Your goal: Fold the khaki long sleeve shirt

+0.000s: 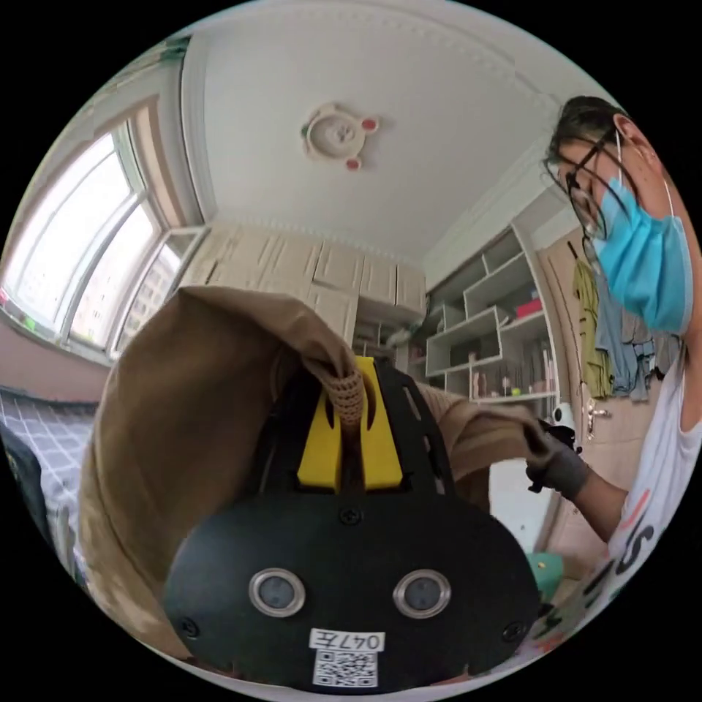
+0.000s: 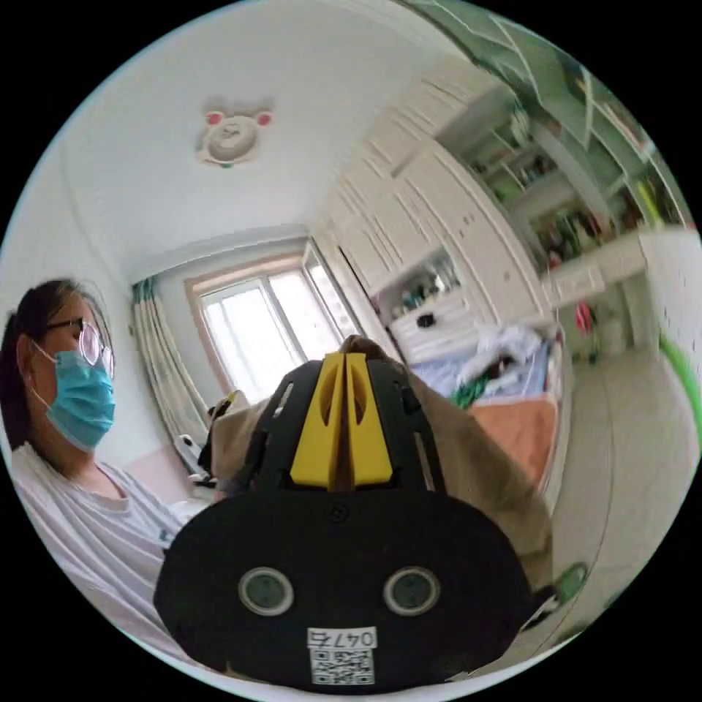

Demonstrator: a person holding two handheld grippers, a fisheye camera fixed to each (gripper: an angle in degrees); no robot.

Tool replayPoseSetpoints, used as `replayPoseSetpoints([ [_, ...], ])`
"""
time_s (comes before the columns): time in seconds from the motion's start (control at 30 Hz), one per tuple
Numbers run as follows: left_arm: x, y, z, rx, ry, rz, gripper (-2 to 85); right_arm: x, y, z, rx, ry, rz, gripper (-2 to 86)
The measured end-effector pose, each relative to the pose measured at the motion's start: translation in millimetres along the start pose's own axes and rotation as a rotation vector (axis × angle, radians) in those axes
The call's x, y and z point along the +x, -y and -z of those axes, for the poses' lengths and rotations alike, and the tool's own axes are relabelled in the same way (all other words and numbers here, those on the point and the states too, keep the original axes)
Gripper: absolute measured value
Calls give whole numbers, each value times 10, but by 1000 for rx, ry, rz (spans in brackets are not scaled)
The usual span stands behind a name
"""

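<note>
The khaki long sleeve shirt (image 1: 183,409) hangs in the air, draped over and to the left of my left gripper (image 1: 349,398). Its yellow jaws are shut on a ribbed edge of the shirt, which sticks up between them. Further right, the shirt stretches to a gloved hand (image 1: 559,464) holding the other gripper. In the right gripper view, my right gripper (image 2: 345,365) points up, yellow jaws pressed together on a bunch of the khaki shirt (image 2: 475,468) that falls away behind and to the right.
A person in a white top (image 2: 80,504) stands close behind both grippers. A bed with a checked cover (image 1: 44,439) lies low at the left. Shelves (image 1: 497,329), cupboards (image 2: 439,227), a window (image 2: 256,336) and a cluttered bed (image 2: 504,387) surround.
</note>
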State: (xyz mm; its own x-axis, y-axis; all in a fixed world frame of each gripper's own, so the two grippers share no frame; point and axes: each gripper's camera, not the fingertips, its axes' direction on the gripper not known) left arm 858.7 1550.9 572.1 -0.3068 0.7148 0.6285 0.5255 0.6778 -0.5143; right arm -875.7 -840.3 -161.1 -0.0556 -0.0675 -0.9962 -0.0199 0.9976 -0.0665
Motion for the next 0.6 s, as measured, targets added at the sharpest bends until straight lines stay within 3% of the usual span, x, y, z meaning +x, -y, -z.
replayPoseSetpoints([
  [0.13,-387,-683,342,-322,-5,131,-7,903,-1398,-109,-548,-26,-551,-12],
  [0.23,-580,-1136,646,-465,-96,256,-7,1017,-2122,-160,-797,71,-717,-10],
  [0.4,-800,-1388,1172,-663,-90,316,-5,1118,-2433,-267,-963,104,-687,22],
  [0.5,-1133,-1486,1416,-671,-146,471,-4,1268,-2539,-411,-973,236,-769,95],
  [0.6,-1355,-1575,1521,-626,-195,579,-4,1350,-2690,-506,-1053,274,-851,111],
])
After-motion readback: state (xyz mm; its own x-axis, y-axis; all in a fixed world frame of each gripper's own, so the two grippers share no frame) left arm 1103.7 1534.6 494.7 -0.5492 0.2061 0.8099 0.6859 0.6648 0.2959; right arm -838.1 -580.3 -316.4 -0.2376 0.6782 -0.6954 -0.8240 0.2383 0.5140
